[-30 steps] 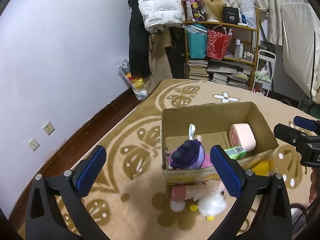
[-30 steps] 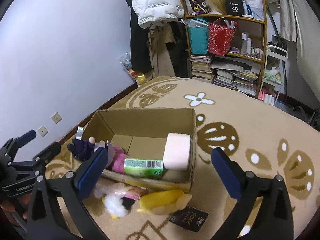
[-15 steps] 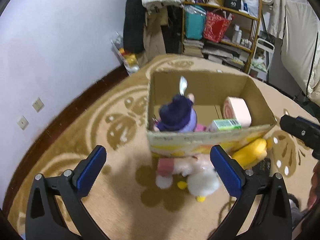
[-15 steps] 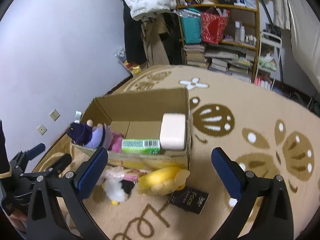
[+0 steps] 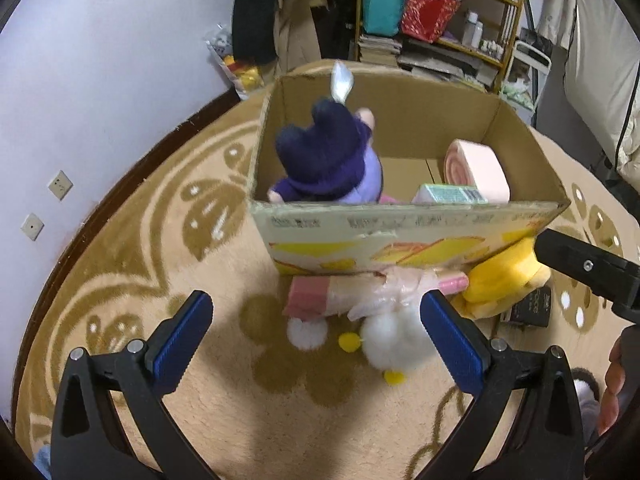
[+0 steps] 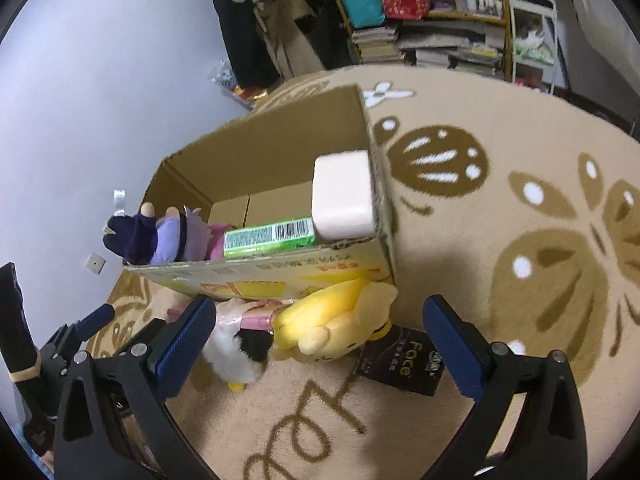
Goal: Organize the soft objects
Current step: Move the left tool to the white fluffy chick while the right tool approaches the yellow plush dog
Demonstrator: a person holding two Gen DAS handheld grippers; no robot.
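Note:
A cardboard box [image 5: 404, 236] [image 6: 280, 276] stands on the rug. It holds a purple plush doll [image 5: 328, 160] [image 6: 160, 236], a pink roll cushion [image 5: 476, 164] [image 6: 344, 192] and a green pack [image 5: 450, 194] [image 6: 268, 236]. On the rug against the box's near wall lie a pink-and-white plush [image 5: 360, 300] [image 6: 236, 352] and a yellow plush [image 5: 504, 276] [image 6: 332, 320]. My left gripper [image 5: 316, 334] hangs open just above the pink-and-white plush. My right gripper [image 6: 320, 336] is open around the yellow plush, fingers wide of it.
A black "Face" package [image 6: 404, 364] [image 5: 530, 308] lies on the rug beside the yellow plush. Crowded shelves [image 5: 440, 20] and hanging coats [image 6: 248, 20] stand behind the box. The wall [image 5: 100, 60] with sockets runs along the left.
Both grippers have dropped and moved closer to the plush toys in front of the box. The box and its contents have not moved.

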